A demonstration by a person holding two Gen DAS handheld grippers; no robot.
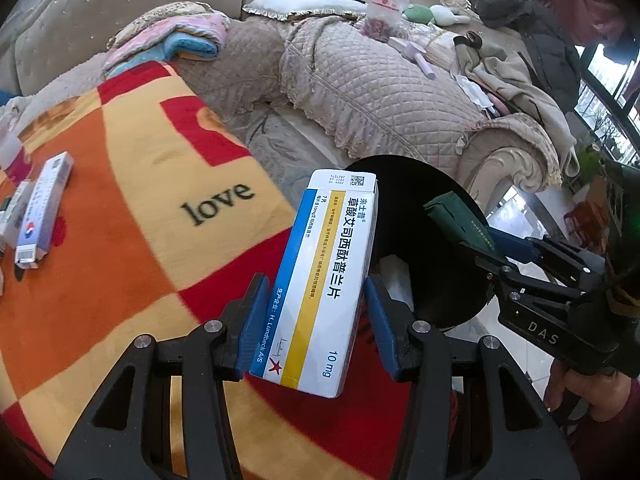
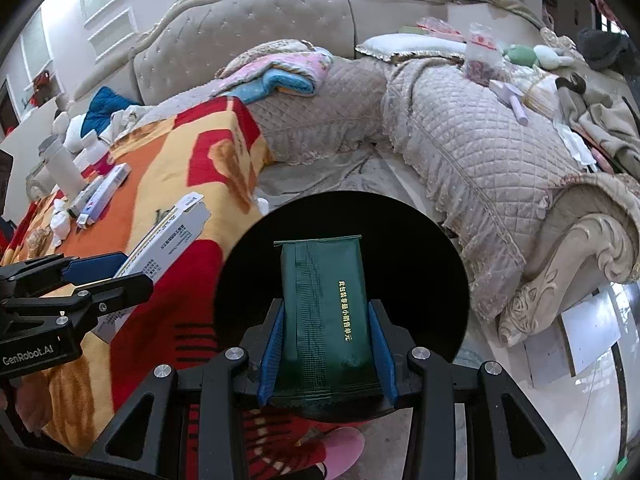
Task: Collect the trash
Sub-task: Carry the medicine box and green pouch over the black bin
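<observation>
Left wrist view: the left gripper [image 1: 316,312] clamps a white medicine box [image 1: 320,280], long axis pointing away along the fingers, its far end at the near rim of the black bin [image 1: 416,208] just right.

Right wrist view: the right gripper [image 2: 326,346] pinches a dark green packet [image 2: 326,312] directly over the bin's mouth (nearer to dropping). The bin's depth is probably unreadable, all black.

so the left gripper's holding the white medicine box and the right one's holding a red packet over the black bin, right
Not quite: the packet is dark green, not red. The right wrist view shows the right gripper shut on the green packet above the black bin. The rest holds: the left gripper grips the white medicine box.
</observation>
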